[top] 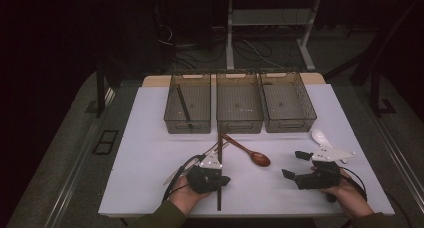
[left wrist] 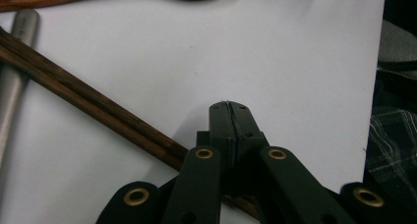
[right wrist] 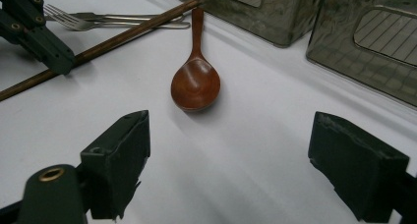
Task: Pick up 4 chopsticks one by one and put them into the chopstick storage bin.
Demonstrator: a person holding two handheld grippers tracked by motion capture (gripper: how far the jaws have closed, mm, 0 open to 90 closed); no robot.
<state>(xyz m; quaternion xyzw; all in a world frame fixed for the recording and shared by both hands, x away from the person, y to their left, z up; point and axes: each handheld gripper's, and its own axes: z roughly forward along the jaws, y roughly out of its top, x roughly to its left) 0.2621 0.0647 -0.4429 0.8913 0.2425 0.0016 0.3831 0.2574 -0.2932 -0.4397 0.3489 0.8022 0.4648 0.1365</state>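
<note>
My left gripper (top: 226, 180) rests on the white board (top: 150, 153) near the front edge, its jaws pressed together with nothing visible between the tips (left wrist: 229, 107). A pair of dark wooden chopsticks (top: 219, 148) (left wrist: 88, 103) lies across the board and runs under the gripper's linkage; whether it is touched I cannot tell. A brown wooden spoon (top: 252, 155) (right wrist: 195, 84) lies between the two grippers. My right gripper (top: 295, 164) (right wrist: 231, 170) stands open to the right of the spoon, bowl ahead of its jaws, nothing between them.
Three smoky clear bins (top: 239, 108) stand in a row at the back; the left bin (top: 187, 123) holds a dark stick (top: 182, 103). A metal fork (right wrist: 98, 20) and a metal handle (left wrist: 19, 62) lie by the chopsticks. A white spoon (top: 320, 137) lies beyond the right gripper.
</note>
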